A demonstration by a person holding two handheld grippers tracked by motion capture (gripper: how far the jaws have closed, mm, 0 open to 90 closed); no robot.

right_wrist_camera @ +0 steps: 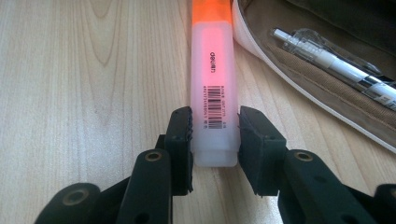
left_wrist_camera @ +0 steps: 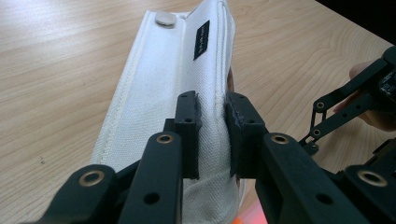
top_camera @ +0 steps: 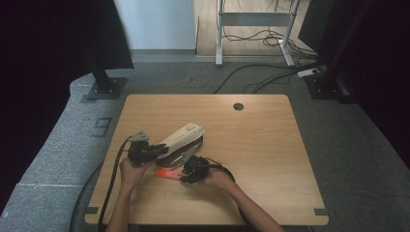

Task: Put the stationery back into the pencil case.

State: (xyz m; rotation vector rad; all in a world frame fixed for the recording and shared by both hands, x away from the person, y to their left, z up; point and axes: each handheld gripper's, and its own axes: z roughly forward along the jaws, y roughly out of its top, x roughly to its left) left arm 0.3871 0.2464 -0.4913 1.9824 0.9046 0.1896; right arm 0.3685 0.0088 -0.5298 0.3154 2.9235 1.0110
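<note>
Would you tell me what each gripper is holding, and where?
The left gripper pinches the white pencil case's raised flap edge; the right gripper clamps the orange highlighter's rear end.

One pencil case (top_camera: 181, 137), one highlighter (right_wrist_camera: 212, 88), one pen (right_wrist_camera: 336, 63), two grippers.

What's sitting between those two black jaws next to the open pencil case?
An orange highlighter, lying on the wooden table; the right gripper has its pads at the highlighter's sides, in the right gripper view.

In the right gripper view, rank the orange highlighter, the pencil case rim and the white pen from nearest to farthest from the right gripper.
1. Orange highlighter: between the right gripper jaws.
2. Pencil case rim: just right of the highlighter, on the table.
3. White pen: farther right, inside the case.
</note>
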